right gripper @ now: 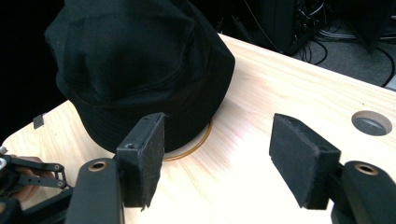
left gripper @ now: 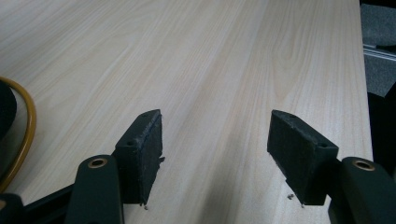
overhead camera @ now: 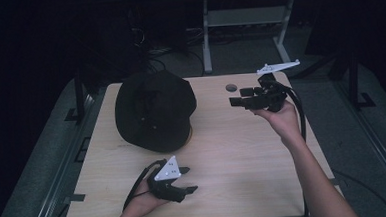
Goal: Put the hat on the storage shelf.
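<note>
A black cap (overhead camera: 153, 110) rests crown up on the pale wooden table (overhead camera: 233, 151), at its back left; a yellow-brown rim (overhead camera: 190, 134) peeks out from under its right side. In the right gripper view the cap (right gripper: 140, 65) lies ahead with the rim (right gripper: 196, 144) showing beneath it. My right gripper (overhead camera: 238, 97) is held above the table's back right, pointing left toward the cap, open with nothing between its jaws. My left gripper (overhead camera: 188, 180) rests low near the front edge, open and empty. In the left gripper view its jaws stand wide over bare wood, the rim (left gripper: 28, 126) at far left.
A round cable hole (overhead camera: 231, 88) is set into the table near the back edge, also seen as the cable hole (right gripper: 371, 122) in the right gripper view. Beyond the table stand a metal frame (overhead camera: 206, 37) and cables on the dark floor.
</note>
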Motion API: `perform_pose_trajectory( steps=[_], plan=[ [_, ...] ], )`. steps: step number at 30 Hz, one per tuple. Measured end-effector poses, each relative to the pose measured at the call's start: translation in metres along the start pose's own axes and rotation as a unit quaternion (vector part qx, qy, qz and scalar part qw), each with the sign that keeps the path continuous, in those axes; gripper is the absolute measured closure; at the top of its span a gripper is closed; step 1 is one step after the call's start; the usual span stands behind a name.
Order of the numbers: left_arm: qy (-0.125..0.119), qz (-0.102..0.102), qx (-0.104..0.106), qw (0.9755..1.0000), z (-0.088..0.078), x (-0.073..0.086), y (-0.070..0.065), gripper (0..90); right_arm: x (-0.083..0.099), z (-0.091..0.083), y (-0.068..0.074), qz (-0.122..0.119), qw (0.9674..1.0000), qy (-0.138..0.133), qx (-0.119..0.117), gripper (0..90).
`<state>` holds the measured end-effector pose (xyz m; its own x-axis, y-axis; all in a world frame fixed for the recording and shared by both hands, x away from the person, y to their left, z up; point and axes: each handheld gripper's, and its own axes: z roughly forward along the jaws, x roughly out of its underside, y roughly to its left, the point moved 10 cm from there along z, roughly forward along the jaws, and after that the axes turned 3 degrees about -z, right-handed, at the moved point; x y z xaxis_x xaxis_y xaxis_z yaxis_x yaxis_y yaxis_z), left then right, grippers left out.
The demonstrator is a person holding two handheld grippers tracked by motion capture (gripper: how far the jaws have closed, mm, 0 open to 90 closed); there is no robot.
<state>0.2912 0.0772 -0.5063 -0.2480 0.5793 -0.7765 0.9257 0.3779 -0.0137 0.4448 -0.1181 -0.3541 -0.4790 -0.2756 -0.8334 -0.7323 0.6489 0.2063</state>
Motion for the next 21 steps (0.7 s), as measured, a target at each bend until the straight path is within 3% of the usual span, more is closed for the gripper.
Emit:
perform_pose_trajectory(
  steps=[21],
  plan=[
    [0.000,-0.004,0.002,1.0000,0.001,0.001,-0.001,35.0,0.036,-0.012,-0.015,0.022,0.9997,0.011,0.008,31.4]
  ],
)
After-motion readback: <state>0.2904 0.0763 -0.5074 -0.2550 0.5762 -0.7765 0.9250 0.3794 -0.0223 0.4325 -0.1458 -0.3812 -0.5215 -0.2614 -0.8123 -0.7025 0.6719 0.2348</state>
